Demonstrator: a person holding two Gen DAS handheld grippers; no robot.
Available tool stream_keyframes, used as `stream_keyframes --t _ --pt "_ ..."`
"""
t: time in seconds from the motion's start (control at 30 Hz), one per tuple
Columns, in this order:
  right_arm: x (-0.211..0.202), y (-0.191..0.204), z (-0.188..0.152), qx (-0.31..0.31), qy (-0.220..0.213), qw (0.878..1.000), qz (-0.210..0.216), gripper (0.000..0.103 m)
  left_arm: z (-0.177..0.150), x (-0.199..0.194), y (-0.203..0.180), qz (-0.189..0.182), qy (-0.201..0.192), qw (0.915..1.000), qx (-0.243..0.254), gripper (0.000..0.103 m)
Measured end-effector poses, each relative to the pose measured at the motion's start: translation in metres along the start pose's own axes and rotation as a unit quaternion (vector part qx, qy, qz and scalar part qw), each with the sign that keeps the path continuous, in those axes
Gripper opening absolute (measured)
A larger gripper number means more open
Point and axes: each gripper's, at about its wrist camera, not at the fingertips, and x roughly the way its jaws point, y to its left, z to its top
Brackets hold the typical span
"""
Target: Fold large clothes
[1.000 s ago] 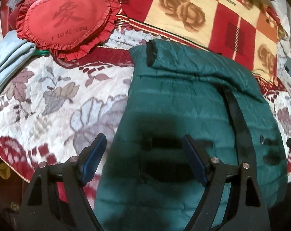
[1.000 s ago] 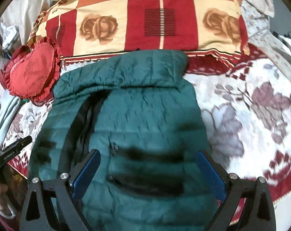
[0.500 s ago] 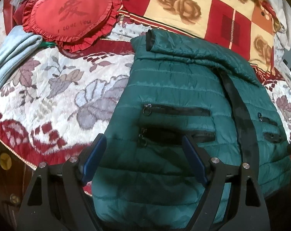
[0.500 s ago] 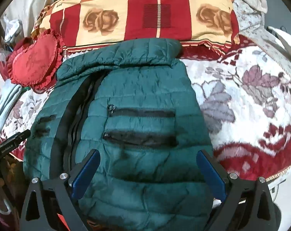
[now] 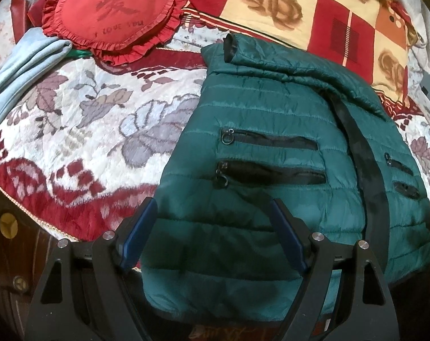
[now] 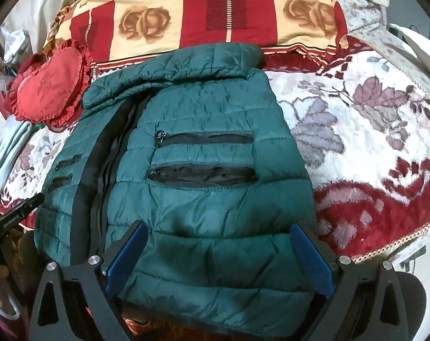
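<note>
**Two claws spread at the jacket hem, nothing pinched yet**

Two claws, both wide apart, both low in their frames over the near hem of the green puffer jacket.

- Jacket lies front-up on the bed's floral blanket, collar toward the top of frame, hem hanging slightly over the near bed edge. Zip placket runs collar to hem, four pocket zips visible. Sleeves not in view, likely tucked under or behind; can't confirm.
- Judgement: laid flat with the hem toward the person so both corners can be taken at once and carried up toward the collar.
- Left claw: spread, blue pads straddle the hem on the jacket's left panel. Fabric sits between the pads, whether they touch it I cannot tell. Not pinching.
- Right claw: spread even wider, over the right panel below the lower pocket zip. Same, no pinch.
- In the right view, the left tool's body pokes in at lower left, so the claws are near each other at the hem.
- Clutter: heart cushion upper left, checked rose pillow at top, just beyond the collar. Folded pale blue cloth at left edge, apart from the jacket.

Puffer fabric is slick and lofty, so a shallow pinch may slip.
</note>
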Motion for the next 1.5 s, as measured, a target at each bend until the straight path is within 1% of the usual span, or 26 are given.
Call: stream_keyframes --t 0.2,0.37,0.57,0.8,0.9,1.03,1.13,1.23,1.37,1.4,1.5 --pt "-0.002 0.006 -0.008 -0.010 0.005 1.000 0.004 0.099 -0.009 -0.008 -0.001 -0.001 -0.004 1.0000 0.009 0.081" --pt "-0.003 0.009 -0.013 -0.015 0.008 1.000 0.001 0.099 -0.019 -0.008 -0.003 -0.003 0.003 0.9999 0.017 0.081" --pt "-0.006 0.005 -0.016 -0.007 0.010 1.000 0.005 0.099 -0.029 -0.007 -0.004 -0.004 0.013 0.9998 0.017 0.081" --pt "-0.009 -0.004 -0.022 0.002 0.018 1.000 -0.002 0.099 -0.036 -0.006 0.002 -0.004 0.022 0.9997 0.012 0.081" --pt "-0.010 -0.011 -0.023 0.008 0.022 1.000 -0.008 0.099 -0.035 -0.005 0.013 -0.024 0.035 0.9991 -0.003 0.081" --pt "-0.011 -0.022 -0.025 0.020 0.028 0.999 -0.014 0.099 -0.032 -0.002 0.037 -0.074 0.057 0.9943 -0.051 0.081" --pt "-0.010 -0.033 -0.026 0.037 0.030 0.999 -0.013 0.099 -0.032 0.001 0.048 -0.076 0.066 0.9926 -0.069 0.081" --pt "-0.008 -0.041 -0.025 0.053 0.036 0.998 -0.006 0.099 -0.033 0.006 0.054 -0.074 0.078 0.9914 -0.074 0.081" --pt "-0.003 -0.044 -0.022 0.052 0.043 0.998 -0.004 0.099 -0.029 0.013 0.062 -0.073 0.080 0.9902 -0.088 0.081" --pt "-0.001 -0.045 -0.021 0.050 0.046 0.998 -0.002 0.099 -0.028 0.015 0.063 -0.076 0.082 0.9895 -0.091 0.081" --pt "0.006 -0.045 -0.021 0.054 0.054 0.997 0.014 0.099 -0.028 0.027 0.060 -0.103 0.112 0.9845 -0.089 0.081"
